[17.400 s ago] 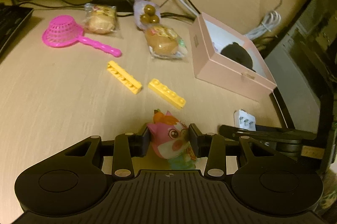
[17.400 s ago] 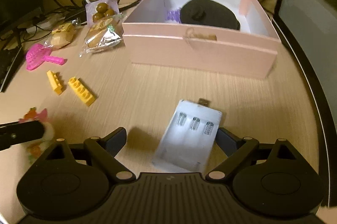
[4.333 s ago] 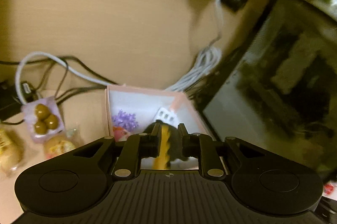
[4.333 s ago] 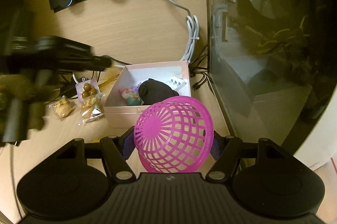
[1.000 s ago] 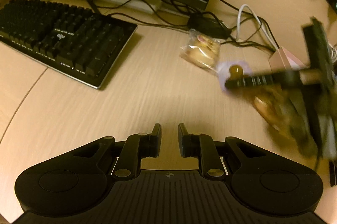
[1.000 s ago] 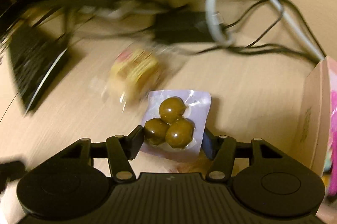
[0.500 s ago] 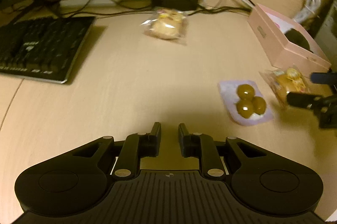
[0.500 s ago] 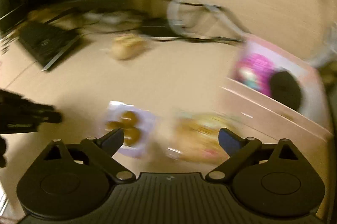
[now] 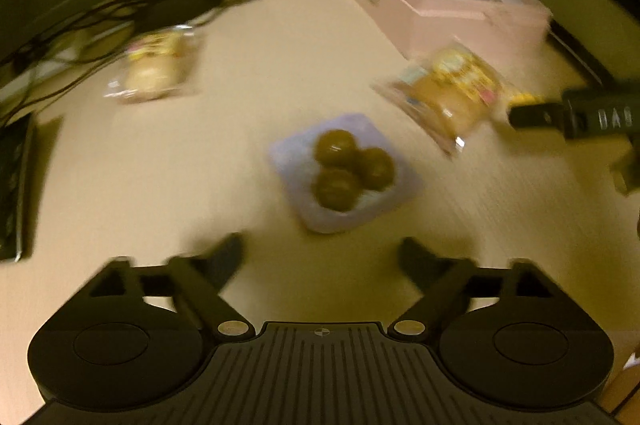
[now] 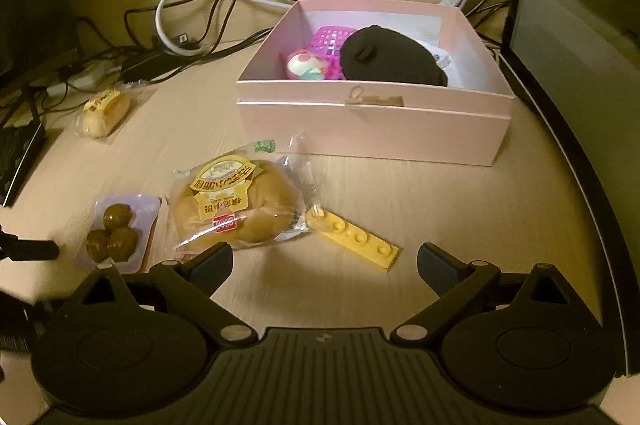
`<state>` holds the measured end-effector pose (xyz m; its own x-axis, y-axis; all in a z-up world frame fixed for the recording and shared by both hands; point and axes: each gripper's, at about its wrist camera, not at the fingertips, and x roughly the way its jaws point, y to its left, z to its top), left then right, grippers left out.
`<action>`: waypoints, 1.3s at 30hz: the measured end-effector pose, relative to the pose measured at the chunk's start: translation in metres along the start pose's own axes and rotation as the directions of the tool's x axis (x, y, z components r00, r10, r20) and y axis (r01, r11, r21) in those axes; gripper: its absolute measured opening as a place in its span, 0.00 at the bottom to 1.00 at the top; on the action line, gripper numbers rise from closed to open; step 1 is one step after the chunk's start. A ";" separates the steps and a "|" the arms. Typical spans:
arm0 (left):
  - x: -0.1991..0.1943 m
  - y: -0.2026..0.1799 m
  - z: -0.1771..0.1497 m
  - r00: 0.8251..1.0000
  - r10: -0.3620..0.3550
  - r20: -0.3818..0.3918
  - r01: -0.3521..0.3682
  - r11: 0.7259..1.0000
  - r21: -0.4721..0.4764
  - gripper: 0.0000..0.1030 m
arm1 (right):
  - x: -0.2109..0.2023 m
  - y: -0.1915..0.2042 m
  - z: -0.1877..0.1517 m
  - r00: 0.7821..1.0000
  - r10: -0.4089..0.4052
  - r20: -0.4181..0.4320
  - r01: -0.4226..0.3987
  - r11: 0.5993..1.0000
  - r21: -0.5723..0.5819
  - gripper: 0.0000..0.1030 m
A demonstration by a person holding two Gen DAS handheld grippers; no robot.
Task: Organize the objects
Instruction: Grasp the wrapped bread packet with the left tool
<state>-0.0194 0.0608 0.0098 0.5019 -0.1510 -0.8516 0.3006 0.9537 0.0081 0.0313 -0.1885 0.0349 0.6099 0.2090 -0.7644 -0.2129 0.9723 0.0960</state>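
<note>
While both sets of jaws stand spread and empty, drop your left gripper (image 9: 320, 257) squarely over the purple tray (image 9: 344, 171) on the counter (image 9: 140, 185), probably the target, then carry it to the pink box (image 10: 372, 123).

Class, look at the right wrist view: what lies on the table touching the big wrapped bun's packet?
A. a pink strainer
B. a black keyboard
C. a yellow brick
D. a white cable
C: the yellow brick lies flat with one end against the bun packet.
</note>
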 end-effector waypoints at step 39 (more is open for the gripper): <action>0.041 0.148 0.100 0.988 0.106 0.108 -0.066 0.944 -0.322 0.57 | -0.044 0.059 -0.025 0.999 -0.029 -0.019 0.026 0.991 -0.135 1.00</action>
<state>0.1269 0.1696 0.0283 0.6160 -0.0762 -0.7841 -0.0108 0.9944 -0.1051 -0.0274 -0.1434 0.0578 0.6016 0.1788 -0.7786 -0.2976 0.9546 -0.0107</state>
